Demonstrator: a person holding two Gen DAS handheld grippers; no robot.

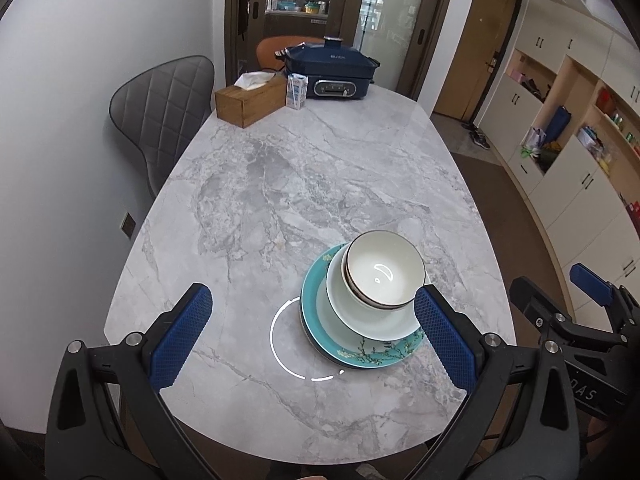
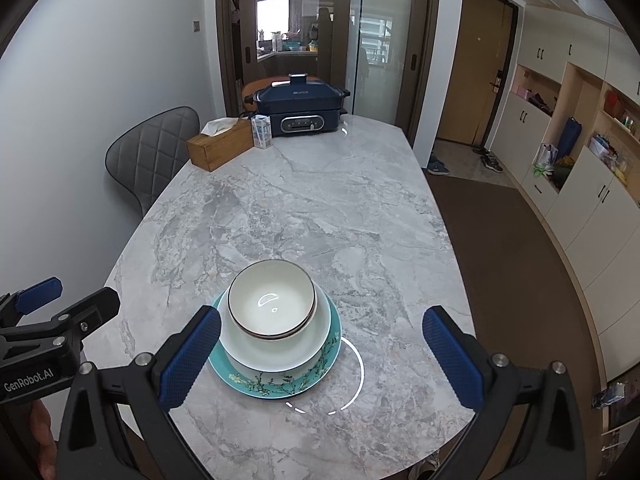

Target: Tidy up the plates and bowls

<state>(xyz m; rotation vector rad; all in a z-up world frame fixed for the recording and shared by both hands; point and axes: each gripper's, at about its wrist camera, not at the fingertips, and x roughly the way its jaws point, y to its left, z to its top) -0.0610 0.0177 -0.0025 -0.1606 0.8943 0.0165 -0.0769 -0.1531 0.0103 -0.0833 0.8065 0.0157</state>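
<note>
Teal plate (image 2: pixel 280 386) with branch-and-blossom pattern, white bowls (image 2: pixel 272 304) dark-rimmed, tabletop (image 2: pixel 320 208) grey veined marble, tool pads (image 2: pixel 190 354) blue, cross-hatched.

Teal plate (image 2: pixel 276 388): its centre is hidden under the white plate (image 2: pixel 272 354) and stacked bowls (image 2: pixel 272 304).
Lower bowl: only a rim sliver shows.
Orange chair (image 1: pixel 272 46): mostly hidden behind the blue cooker (image 1: pixel 332 68).
Cooker lettering: too small to read.
Person's hand (image 2: pixel 42 436): cut off at the frame edge.
</note>
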